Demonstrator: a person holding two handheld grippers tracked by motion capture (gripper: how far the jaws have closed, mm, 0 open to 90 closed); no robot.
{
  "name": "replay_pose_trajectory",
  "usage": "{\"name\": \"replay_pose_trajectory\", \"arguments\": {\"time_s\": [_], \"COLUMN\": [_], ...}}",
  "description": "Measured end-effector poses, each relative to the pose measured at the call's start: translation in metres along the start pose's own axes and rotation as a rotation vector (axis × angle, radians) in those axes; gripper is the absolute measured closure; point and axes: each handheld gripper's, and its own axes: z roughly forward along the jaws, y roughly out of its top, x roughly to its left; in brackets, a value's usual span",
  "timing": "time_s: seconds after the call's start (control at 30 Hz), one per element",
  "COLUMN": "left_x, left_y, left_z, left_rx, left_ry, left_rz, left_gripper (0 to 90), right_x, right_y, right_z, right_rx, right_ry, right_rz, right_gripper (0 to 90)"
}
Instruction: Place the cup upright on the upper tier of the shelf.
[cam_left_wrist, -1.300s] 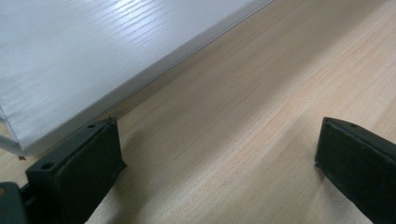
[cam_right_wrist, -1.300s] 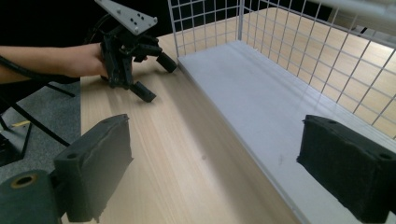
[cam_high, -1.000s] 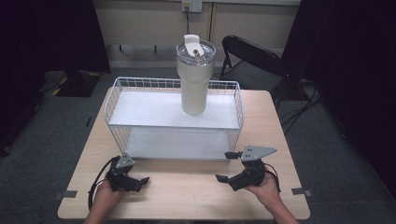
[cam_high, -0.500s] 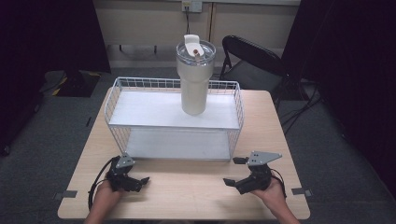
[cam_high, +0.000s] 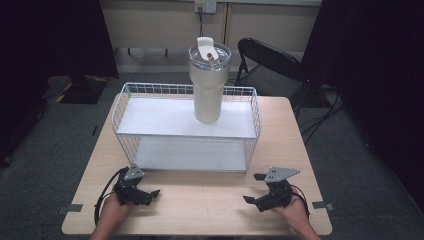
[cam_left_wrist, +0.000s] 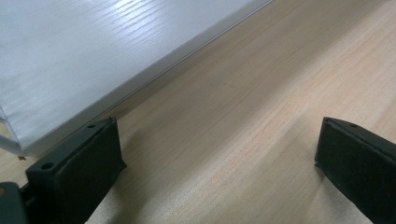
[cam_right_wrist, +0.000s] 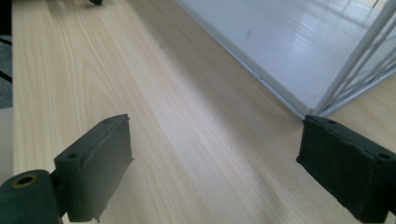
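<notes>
Bottom of frame: left gripper (cam_high: 142, 192) & right gripper (cam_high: 260, 192), both fingers wide, empty, on table (cam_high: 200, 210). Tumbler (cam_high: 209, 85) upper centre, atop wire rack (cam_high: 185, 127). Risk: tall, top-heavy, a high push prob tips it.

Tumbler (cam_high: 209, 85) stands on rack (cam_high: 150, 117), behind both tongs.

Tabletop (cam_high: 300, 140): pale wood-grain laminate, smooth, faint sheen. Wire rack (cam_high: 125, 107): thin white-coated metal rods; shelves (cam_high: 160, 120) of white board with fine grain lines, satin, reflecting light. Tumbler (cam_high: 207, 95): cream body, matt, smooth; lid (cam_high: 209, 54) clear glossy plastic. Left gripper (cam_high: 150, 194) and right gripper (cam_high: 254, 188): matt black plastic, jaws faced with dull, slightly rough pads. Folding chair (cam_high: 265, 60): black, semi-gloss.
</notes>
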Motion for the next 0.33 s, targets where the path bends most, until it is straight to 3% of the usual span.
{"name": "replay_pose_trajectory", "arguments": {"time_s": [0.1, 0.23, 0.33], "left_x": [0.0011, 0.0000, 0.0006], "left_y": [0.0002, 0.0000, 0.0001], "left_z": [-0.0007, 0.0000, -0.0004], "left_rx": [0.011, 0.000, 0.006], "left_ry": [0.002, 0.000, 0.001], "left_rz": [0.015, 0.000, 0.008], "left_gripper": [0.0, 0.0, 0.0], "right_x": [-0.0021, -0.0023, -0.0016], "right_y": [-0.0045, -0.0076, -0.0085], "right_z": [0.0002, -0.0015, -0.0035], "right_rx": [0.021, 0.039, 0.032], "right_ry": [-0.018, -0.043, -0.047], "right_rz": [0.000, -0.003, -0.001], "right_gripper": [9.0, 9.2, 9.2]}}
